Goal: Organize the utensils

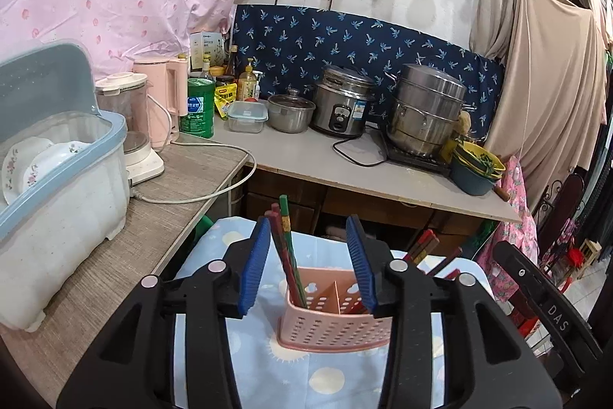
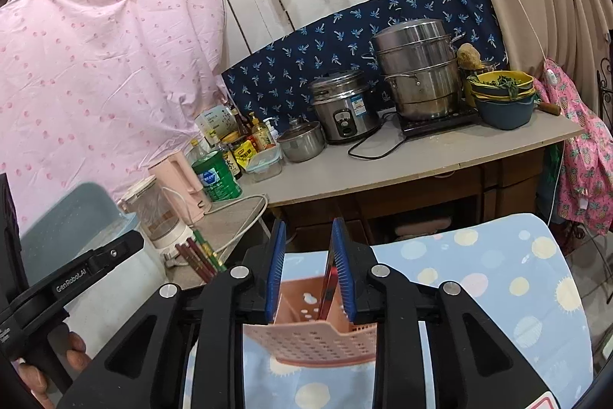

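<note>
Right claw [image 2: 308, 271] is nearly closed, pinching a thin red chopstick [image 2: 329, 278] over the pink perforated holder [image 2: 314, 336], directly below it on the blue cloth [image 2: 498, 275]. Left claw [image 1: 308, 267] gapes wide, empty, chopsticks [image 1: 285, 248] standing just ahead. Holder looks light, tippable; sticks seem stiff, slick, best gripped mid-shaft.

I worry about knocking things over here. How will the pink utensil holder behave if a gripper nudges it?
The pink utensil holder looks like thin perforated plastic, so probably light and easy to slide. It stands on a soft cloth, which may let it rock. Tall chopsticks leaning in its left compartment probably make it tippier.
</note>
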A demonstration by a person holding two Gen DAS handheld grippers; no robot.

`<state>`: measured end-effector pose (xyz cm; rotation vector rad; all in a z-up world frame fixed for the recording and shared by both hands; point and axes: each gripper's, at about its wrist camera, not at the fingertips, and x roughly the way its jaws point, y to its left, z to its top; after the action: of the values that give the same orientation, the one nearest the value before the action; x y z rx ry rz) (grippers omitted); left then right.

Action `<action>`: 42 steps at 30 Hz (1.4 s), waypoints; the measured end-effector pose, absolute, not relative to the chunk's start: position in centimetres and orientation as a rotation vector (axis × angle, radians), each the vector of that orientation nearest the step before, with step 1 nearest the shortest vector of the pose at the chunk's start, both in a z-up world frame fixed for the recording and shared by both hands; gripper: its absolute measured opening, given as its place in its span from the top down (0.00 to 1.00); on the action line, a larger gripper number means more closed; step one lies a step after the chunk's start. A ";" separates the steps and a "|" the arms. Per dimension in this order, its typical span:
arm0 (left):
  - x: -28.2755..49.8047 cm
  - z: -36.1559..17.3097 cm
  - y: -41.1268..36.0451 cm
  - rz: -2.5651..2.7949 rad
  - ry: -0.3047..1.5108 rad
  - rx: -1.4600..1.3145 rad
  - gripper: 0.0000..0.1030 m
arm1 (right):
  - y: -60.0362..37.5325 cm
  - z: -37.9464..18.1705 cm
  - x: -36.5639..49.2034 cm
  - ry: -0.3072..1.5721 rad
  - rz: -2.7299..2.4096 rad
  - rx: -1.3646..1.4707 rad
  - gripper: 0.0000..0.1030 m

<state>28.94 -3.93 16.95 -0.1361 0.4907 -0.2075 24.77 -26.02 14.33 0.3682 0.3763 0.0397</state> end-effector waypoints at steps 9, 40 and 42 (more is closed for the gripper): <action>25.1 16.1 -3.9 -0.194 0.515 -0.089 0.56 | -25.0 13.4 20.3 0.409 0.038 0.330 0.70; 16.0 10.1 -2.5 -0.108 0.662 0.019 0.37 | -22.7 9.4 10.0 0.539 -0.018 0.215 0.56; 15.8 9.8 -2.4 -0.103 0.664 0.020 0.33 | -22.4 9.1 9.9 0.544 -0.026 0.205 0.51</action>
<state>15.85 -2.38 9.84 0.0195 0.6644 -0.1030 9.88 -22.44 9.11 0.2055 0.5440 -0.0260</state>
